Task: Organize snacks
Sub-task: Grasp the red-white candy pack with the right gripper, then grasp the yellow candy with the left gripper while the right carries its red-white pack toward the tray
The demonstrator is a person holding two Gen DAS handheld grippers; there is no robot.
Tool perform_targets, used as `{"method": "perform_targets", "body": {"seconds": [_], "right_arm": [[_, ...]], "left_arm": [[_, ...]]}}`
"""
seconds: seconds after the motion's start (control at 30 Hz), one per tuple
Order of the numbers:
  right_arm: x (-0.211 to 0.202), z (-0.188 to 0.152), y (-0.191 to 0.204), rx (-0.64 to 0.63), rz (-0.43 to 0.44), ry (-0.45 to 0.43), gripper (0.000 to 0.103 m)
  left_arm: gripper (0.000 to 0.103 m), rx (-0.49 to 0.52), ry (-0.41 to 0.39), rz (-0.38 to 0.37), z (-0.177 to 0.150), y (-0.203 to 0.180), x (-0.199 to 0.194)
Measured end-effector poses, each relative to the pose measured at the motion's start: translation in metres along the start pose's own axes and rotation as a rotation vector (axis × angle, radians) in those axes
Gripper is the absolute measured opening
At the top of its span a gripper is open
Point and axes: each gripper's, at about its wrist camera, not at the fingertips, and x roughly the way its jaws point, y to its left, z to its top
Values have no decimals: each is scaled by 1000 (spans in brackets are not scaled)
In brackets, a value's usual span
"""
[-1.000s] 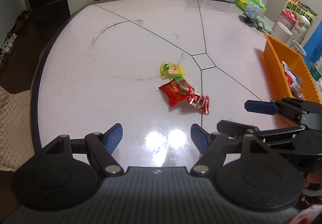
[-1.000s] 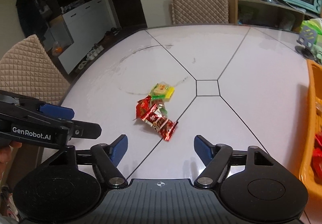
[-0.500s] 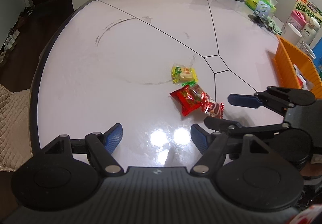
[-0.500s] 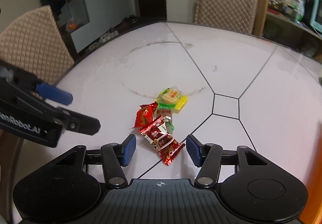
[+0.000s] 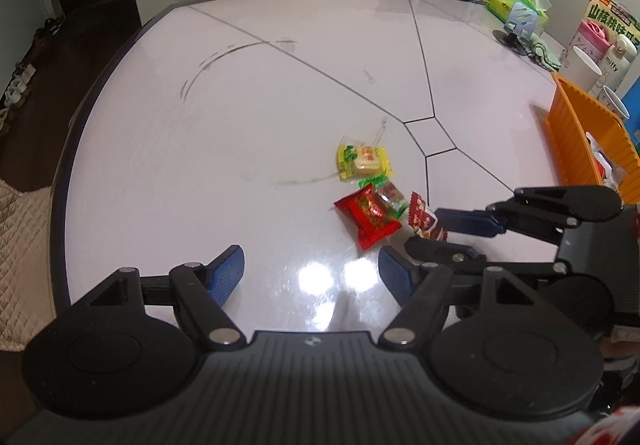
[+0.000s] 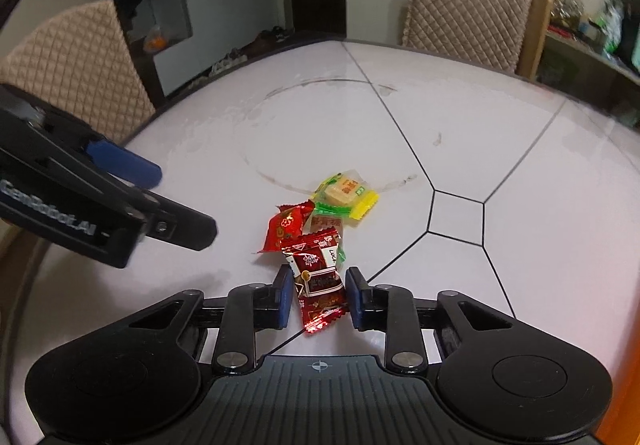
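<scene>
Several wrapped snacks lie in a small heap on the white table (image 5: 240,117). They include a yellow-green packet (image 5: 362,161) (image 6: 346,195), a bright red packet (image 5: 370,217) (image 6: 286,227) and a dark red foil packet (image 6: 318,277) (image 5: 424,219). My right gripper (image 6: 319,295) (image 5: 440,235) is closing its jaws. The dark red packet lies on the table between the blue pads, which touch its sides. My left gripper (image 5: 310,261) (image 6: 176,201) hovers open over bare table just left of the heap, with nothing in it.
An orange basket (image 5: 576,141) with a few snacks in it stands at the table's right edge. Behind it are white mugs (image 5: 582,65), a bottle and a printed box. A green tissue pack (image 5: 516,1) lies at the far right. Quilted chairs (image 6: 464,5) stand around the table.
My right gripper came down to the heap and narrowed its jaws around the dark red packet. My left gripper drifted slightly forward and stayed open.
</scene>
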Motion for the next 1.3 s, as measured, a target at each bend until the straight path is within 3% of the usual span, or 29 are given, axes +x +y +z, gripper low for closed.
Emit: {"method": "perform_targets", "body": {"seconds": [0.43, 0.83, 1.3], "right_arm": [[-34, 7, -59, 345, -89, -66, 27], [-46, 5, -85, 426, -122, -81, 27], [-38, 0, -93, 474, -119, -73, 27]], "left_arm": [[64, 81, -75, -76, 38, -24, 29], [43, 126, -35, -75, 58, -38, 77], [26, 165, -34, -53, 57, -45, 85]]}}
